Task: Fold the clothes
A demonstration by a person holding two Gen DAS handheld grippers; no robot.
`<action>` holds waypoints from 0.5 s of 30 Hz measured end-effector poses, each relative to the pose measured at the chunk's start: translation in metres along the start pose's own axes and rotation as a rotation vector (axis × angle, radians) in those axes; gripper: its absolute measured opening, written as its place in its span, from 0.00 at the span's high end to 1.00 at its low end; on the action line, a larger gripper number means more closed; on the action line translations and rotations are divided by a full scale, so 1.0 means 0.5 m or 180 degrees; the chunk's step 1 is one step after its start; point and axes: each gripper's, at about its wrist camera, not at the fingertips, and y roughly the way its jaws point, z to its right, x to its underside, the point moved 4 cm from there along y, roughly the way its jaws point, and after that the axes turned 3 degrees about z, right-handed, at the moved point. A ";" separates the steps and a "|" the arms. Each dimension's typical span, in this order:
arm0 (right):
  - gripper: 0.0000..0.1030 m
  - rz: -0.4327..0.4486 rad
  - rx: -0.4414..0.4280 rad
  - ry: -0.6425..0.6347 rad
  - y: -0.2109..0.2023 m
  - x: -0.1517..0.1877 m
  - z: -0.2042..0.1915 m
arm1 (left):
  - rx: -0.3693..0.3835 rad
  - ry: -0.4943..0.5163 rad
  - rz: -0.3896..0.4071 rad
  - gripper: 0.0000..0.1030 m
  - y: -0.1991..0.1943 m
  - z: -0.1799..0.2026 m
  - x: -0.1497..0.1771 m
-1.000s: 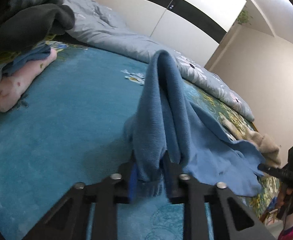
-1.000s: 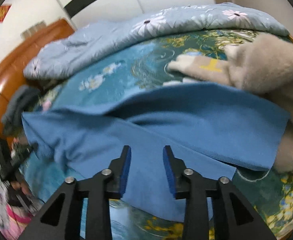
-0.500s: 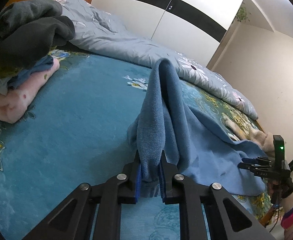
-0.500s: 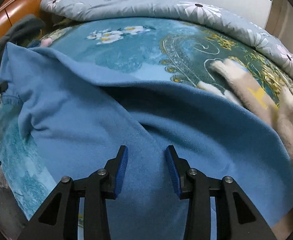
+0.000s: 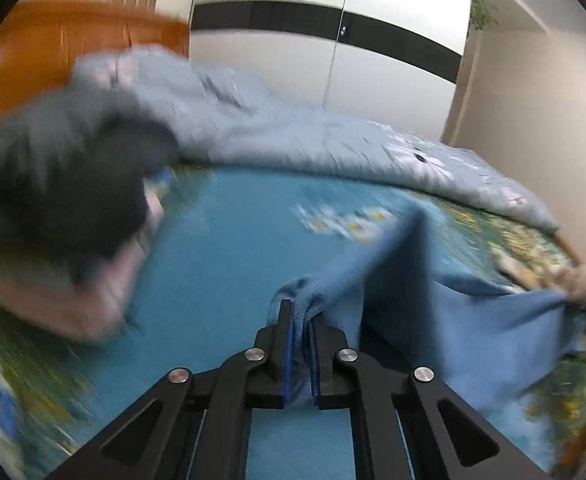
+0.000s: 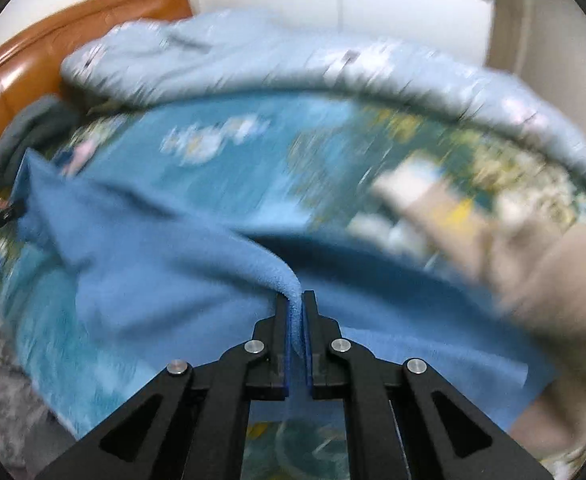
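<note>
Your teal floral bedspread (image 5: 221, 264) fills the scene, a pale blue quilt (image 6: 253, 64) bunched along its far side. The blue fleece garment (image 6: 141, 280) drapes across the near middle. A beige garment (image 6: 553, 280) crowds it on the right; a dark pile (image 5: 61, 184) sits left. Your left gripper (image 5: 300, 322) and right gripper (image 6: 296, 312) each clamp fleece folds.

Left gripper (image 5: 300, 316), right gripper (image 6: 294, 304): black angular linkage arms with triangular cut-outs, round silver screws at pivots, blue pads lining the inner finger faces.
</note>
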 end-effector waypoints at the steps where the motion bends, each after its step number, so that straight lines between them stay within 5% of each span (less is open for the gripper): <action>1: 0.95 0.0146 0.0063 0.0028 -0.021 -0.018 0.007 | -0.0073 0.0063 0.0093 0.94 -0.009 -0.004 -0.019; 6: 0.95 0.0728 0.0351 0.0066 -0.112 -0.040 0.034 | -0.0223 0.0161 0.0400 0.94 -0.068 -0.047 -0.031; 15: 0.95 0.0160 0.0066 -0.0034 -0.084 0.222 0.011 | -0.0350 0.0259 -0.0235 0.92 -0.080 -0.097 0.243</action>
